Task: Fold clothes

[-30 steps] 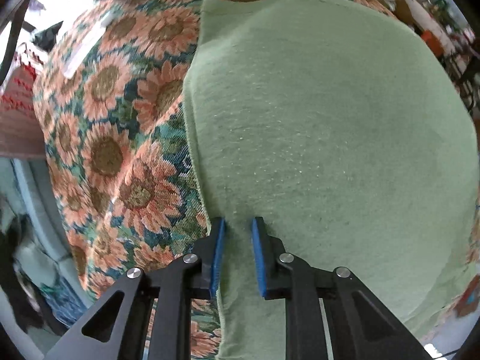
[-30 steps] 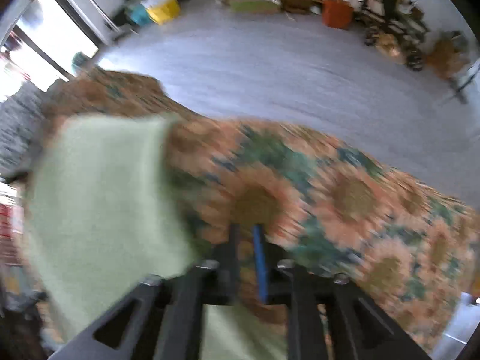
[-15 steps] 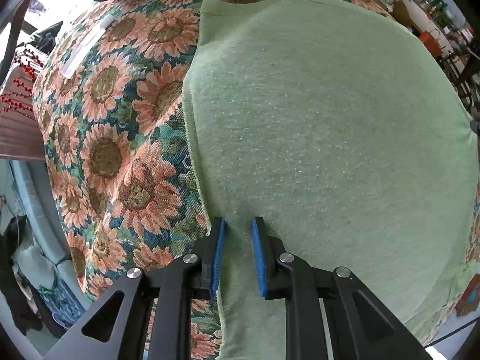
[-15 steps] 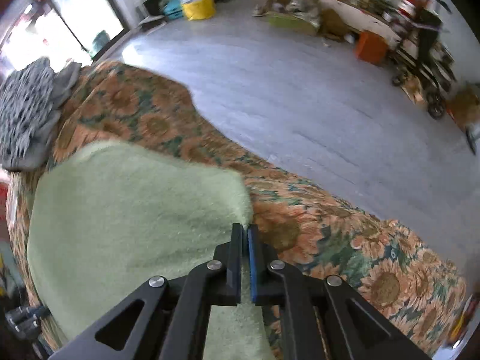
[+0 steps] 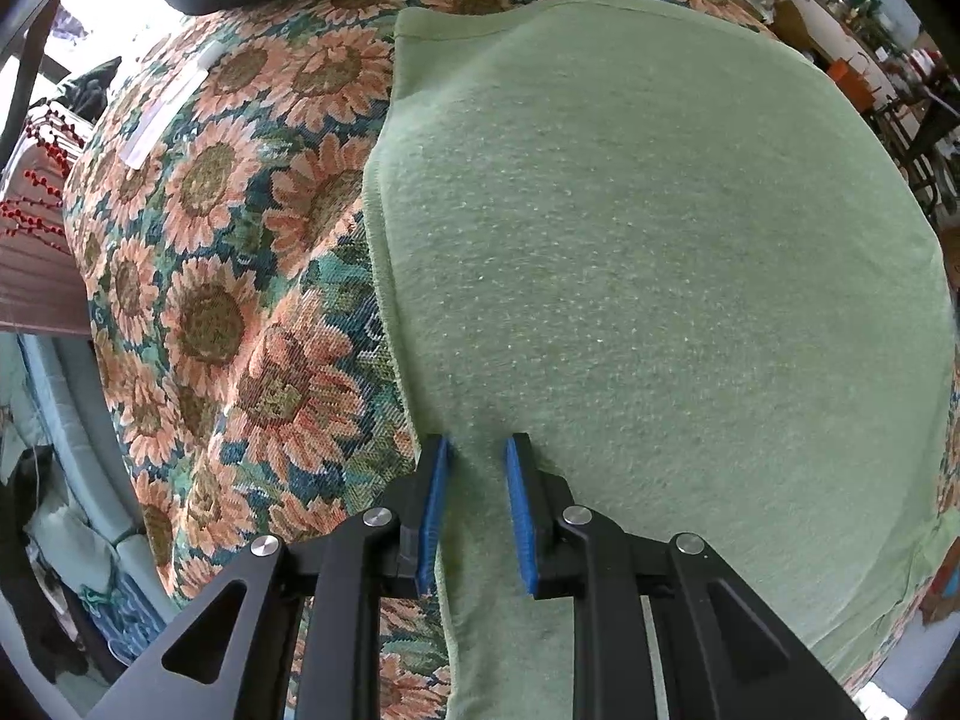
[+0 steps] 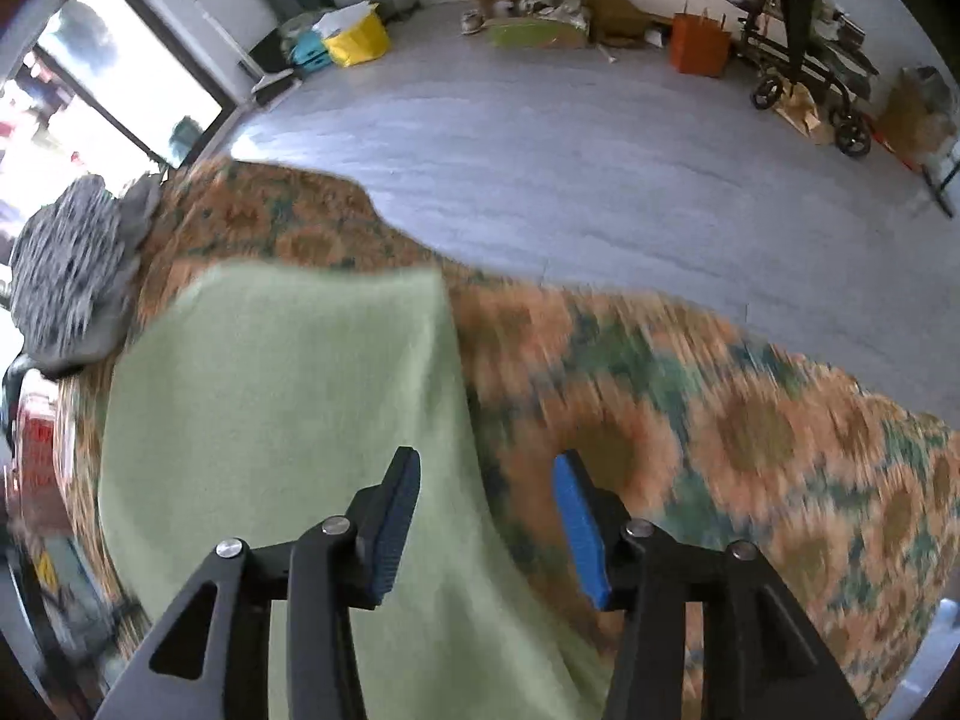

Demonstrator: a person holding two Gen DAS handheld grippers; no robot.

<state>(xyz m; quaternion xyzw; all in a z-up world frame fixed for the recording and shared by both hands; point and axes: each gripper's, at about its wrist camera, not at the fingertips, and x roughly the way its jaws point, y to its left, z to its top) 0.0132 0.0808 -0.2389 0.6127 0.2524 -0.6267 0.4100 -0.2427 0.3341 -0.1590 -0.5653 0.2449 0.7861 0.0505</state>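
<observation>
Lying flat on the sunflower-patterned woven cover, the pale green fleecy garment looks smooth. Left gripper straddles its edge, narrowly parted; right gripper (clamped shut half a second ago) now gapes wide, empty.

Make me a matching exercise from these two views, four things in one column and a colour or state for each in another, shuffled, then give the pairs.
Things:
1. green cloth
2. right claw
3. paper bag
4. bedspread

States:
A. orange, standing on the floor
B. sunflower pattern
C. spread flat
D. wide open, straddling the cloth's edge

Pairs: 1-C, 2-D, 3-A, 4-B
</observation>
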